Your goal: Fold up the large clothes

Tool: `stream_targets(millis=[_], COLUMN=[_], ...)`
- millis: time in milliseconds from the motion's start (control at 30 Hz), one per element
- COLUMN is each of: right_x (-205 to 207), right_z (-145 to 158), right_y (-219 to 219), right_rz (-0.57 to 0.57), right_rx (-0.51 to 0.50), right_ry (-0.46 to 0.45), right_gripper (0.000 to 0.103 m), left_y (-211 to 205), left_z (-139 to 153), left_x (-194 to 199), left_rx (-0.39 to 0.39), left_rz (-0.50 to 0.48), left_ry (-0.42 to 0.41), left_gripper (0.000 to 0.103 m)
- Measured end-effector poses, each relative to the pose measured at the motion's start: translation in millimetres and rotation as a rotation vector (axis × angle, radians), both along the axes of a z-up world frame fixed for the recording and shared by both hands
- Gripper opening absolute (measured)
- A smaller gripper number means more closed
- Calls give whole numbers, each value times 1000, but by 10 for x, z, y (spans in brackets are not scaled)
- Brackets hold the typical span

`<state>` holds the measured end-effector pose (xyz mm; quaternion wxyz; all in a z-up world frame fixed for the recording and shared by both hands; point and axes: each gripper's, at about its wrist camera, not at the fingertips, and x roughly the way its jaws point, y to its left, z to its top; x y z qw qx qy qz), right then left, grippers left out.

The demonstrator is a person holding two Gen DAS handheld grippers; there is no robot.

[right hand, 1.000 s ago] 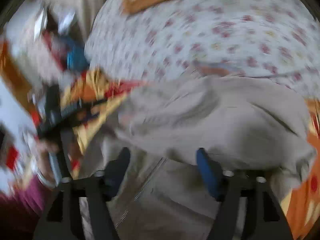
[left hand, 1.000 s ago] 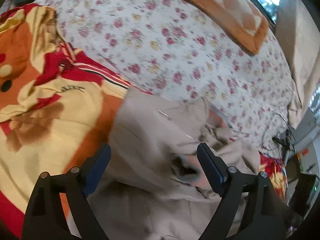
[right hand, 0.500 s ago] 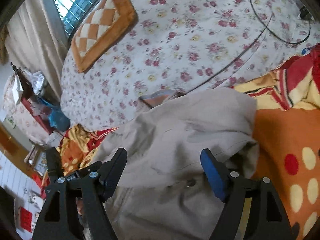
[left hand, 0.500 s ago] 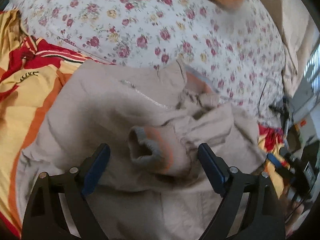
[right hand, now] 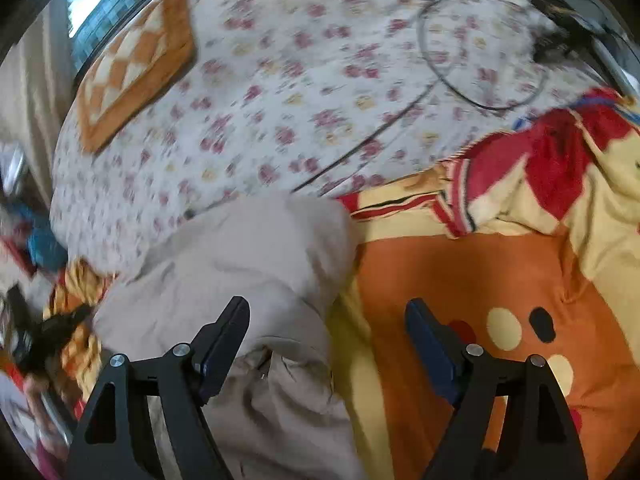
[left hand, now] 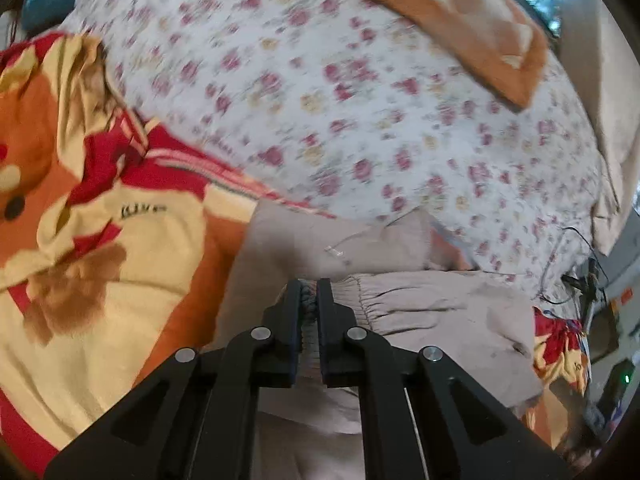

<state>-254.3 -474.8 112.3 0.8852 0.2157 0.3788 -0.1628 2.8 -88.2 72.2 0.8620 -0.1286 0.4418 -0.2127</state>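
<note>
A large beige zip jacket [left hand: 420, 312] lies crumpled on a cartoon blanket on a bed. My left gripper [left hand: 309, 292] is shut on the jacket's ribbed sleeve cuff [left hand: 308, 300], with the gathered sleeve running off to the right. In the right wrist view the jacket [right hand: 248, 264] lies at lower left. My right gripper [right hand: 326, 320] is open over the jacket's right edge; its left finger is over the fabric, its right finger over the blanket. It holds nothing.
The orange, red and yellow cartoon blanket [left hand: 100, 248] lies under the jacket, also in the right wrist view [right hand: 500, 280]. A floral bedsheet [left hand: 340, 100] covers the bed behind. An orange checked pillow [left hand: 460, 20] lies at the far side. A black cable [right hand: 480, 60] loops on the sheet.
My left gripper has closed on the sleeve cuff that lay between its open fingers and has moved left. My right gripper has shifted right toward the blanket and stays open.
</note>
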Motion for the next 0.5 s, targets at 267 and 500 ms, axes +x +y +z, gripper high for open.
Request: stream_targets(millis=[267,500], right_x=[236,124], right_z=[-72,91], right_y=[579,412], right_rz=[220,56], right_rx=[-260,-316], right_ry=[113,70], right_gripper=[65,0], left_y=[-35,-29], left_z=[33,332], left_x=[-31,-24], left_rx=[-28,-102], left_rz=[-11,-26], left_ry=[-6,-26], left_gripper=[5,1])
